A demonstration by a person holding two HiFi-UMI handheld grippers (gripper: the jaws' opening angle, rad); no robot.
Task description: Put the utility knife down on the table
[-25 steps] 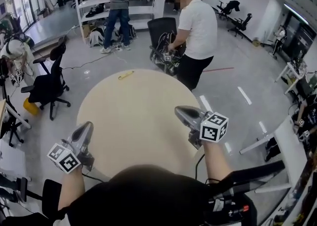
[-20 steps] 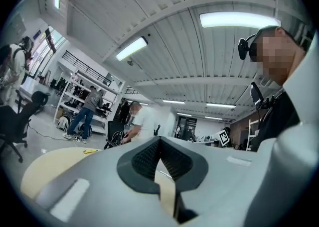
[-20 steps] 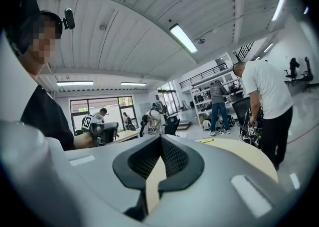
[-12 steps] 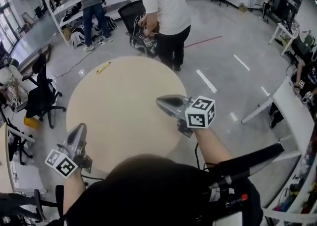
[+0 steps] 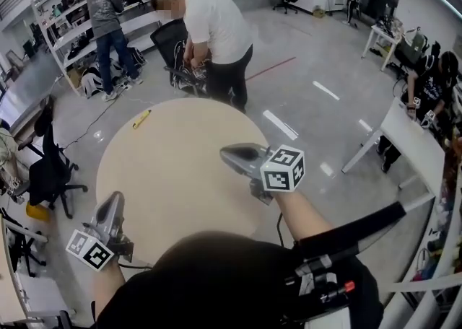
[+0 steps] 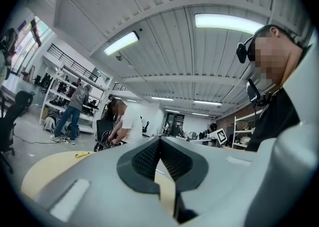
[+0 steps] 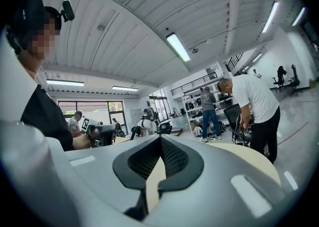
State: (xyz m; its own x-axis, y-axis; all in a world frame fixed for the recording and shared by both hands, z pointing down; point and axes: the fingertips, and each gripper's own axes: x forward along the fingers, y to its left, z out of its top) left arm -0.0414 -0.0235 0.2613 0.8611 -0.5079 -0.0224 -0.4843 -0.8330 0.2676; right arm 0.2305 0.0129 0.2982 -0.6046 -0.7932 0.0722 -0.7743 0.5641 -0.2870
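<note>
Head camera swung (whole scene slid toward 9 o'clock). Right gripper point(image 5: 231, 156) now sits further in over the table point(image 5: 166, 176), shifted toward 9. Left gripper point(image 5: 112, 201) dropped slightly toward 6. Person in white shirt point(image 5: 216, 21) went from 1 to 12.

Counts: one round table point(image 5: 166, 176); one utility knife point(image 5: 141, 118), far ahead of both gripper tips. Two grippers: left gripper point(image 5: 113, 199), right gripper point(image 5: 227, 153). Two marker cubes: left cube point(image 5: 92, 249), right cube point(image 5: 282, 169). Three people clear beyond the tips: white shirt point(image 5: 213, 24), grey top point(image 5: 108, 14), black top point(image 5: 429, 86); those farther back too small to count.
</note>
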